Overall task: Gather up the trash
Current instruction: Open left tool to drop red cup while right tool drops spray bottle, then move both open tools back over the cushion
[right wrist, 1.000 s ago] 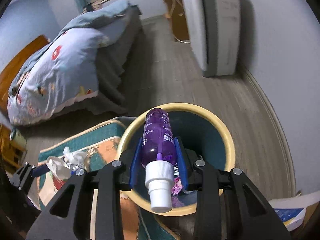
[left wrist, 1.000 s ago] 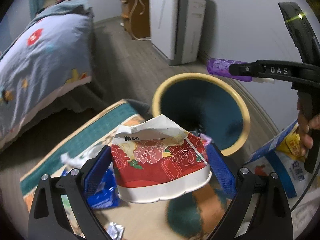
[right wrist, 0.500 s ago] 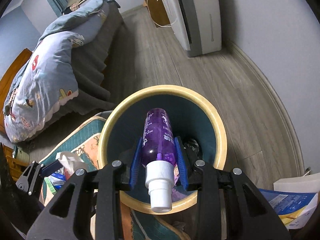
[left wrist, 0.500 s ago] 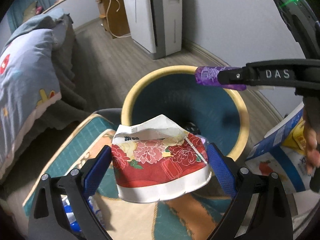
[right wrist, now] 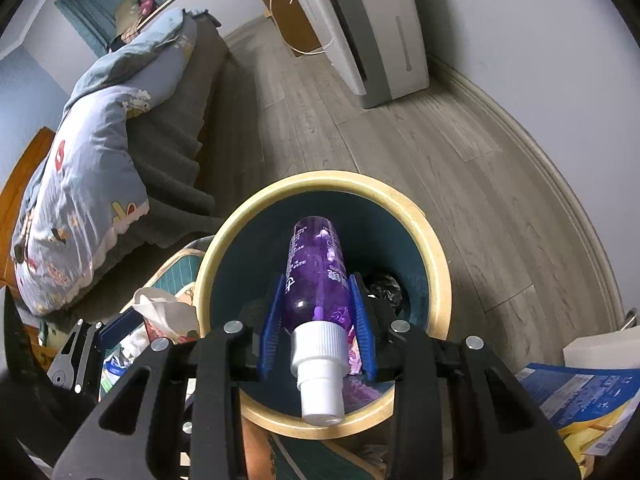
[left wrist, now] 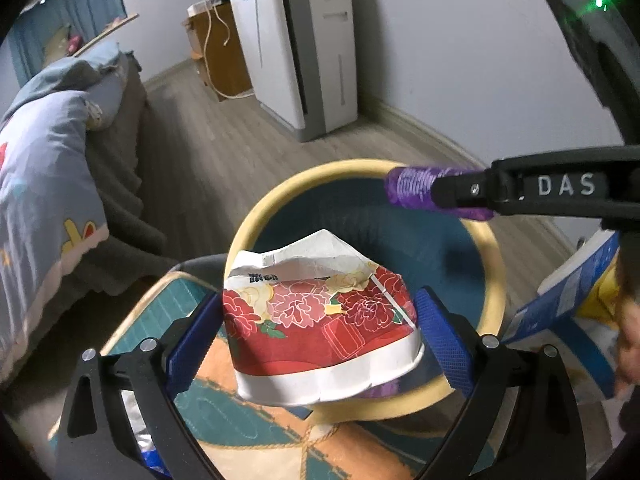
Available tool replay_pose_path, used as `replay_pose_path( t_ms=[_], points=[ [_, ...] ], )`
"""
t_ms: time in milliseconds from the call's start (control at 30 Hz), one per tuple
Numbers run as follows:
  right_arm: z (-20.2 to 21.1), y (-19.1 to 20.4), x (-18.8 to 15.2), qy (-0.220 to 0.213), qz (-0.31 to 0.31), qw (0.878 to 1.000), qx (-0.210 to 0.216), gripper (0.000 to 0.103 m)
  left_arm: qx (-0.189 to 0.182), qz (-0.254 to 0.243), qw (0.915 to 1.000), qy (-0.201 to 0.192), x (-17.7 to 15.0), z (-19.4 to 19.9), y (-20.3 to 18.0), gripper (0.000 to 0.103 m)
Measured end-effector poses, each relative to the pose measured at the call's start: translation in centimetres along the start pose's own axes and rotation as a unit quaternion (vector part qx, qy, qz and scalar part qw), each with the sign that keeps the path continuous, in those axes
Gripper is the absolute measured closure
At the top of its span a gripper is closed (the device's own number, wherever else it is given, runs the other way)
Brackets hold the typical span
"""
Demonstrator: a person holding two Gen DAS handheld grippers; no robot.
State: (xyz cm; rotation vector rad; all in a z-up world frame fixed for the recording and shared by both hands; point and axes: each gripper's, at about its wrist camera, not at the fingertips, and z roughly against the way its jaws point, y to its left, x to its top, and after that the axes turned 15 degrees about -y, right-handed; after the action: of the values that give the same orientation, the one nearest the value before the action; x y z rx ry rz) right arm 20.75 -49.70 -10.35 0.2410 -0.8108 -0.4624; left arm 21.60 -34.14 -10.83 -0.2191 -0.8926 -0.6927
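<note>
My left gripper (left wrist: 320,332) is shut on a crushed red floral paper cup (left wrist: 320,328) and holds it over the near rim of a round bin (left wrist: 256,224) with a yellow rim and dark teal inside. My right gripper (right wrist: 318,304) is shut on a purple spray bottle (right wrist: 316,272) with a white cap, held level above the bin's opening (right wrist: 436,256). The bottle also shows in the left wrist view (left wrist: 412,188), over the bin's far right side. Dark trash (right wrist: 386,286) lies at the bin's bottom.
A patterned teal and orange rug (left wrist: 256,432) with loose trash (right wrist: 120,356) lies by the bin. A bed (right wrist: 80,168) stands left, a white appliance (left wrist: 304,48) and a wooden cabinet (left wrist: 218,48) at the back wall. Blue and yellow packaging (right wrist: 576,392) lies right.
Both grippers have moved closer to the bin. The cup now hangs over the near rim and the bottle is over the opening. Both grips are unchanged.
</note>
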Motion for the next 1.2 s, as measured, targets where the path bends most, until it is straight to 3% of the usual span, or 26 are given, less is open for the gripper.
replay_pose_path(
  t_ms=[600,767,867,1100,1200],
  points=[
    [-0.7,0.8,-0.1,0.010,-0.002,1.000,0.022,0.070,0.010,-0.004,0.9999,-0.003,-0.7,0.3,0.8,0.007],
    [-0.7,1.3,-0.1,0.007,0.005,1.000,0.020,0.054,0.013,-0.007,0.9999,0.000,-1.0,0.5,1.0,0.007],
    [-0.6,1.5,0.0,0.007,0.007,1.000,0.018,0.049,0.014,-0.002,0.9999,0.001,-1.1,0.7,1.2,0.007],
    [0.5,2.6,0.2,-0.011,0.041,0.999,0.000,0.011,0.021,0.013,0.9997,0.000,-2.3,3.0,2.1,0.007],
    [1.0,3.7,0.2,-0.020,0.063,0.998,-0.004,0.006,0.029,0.022,0.9993,-0.003,-2.7,4.5,2.9,0.007]
  ],
)
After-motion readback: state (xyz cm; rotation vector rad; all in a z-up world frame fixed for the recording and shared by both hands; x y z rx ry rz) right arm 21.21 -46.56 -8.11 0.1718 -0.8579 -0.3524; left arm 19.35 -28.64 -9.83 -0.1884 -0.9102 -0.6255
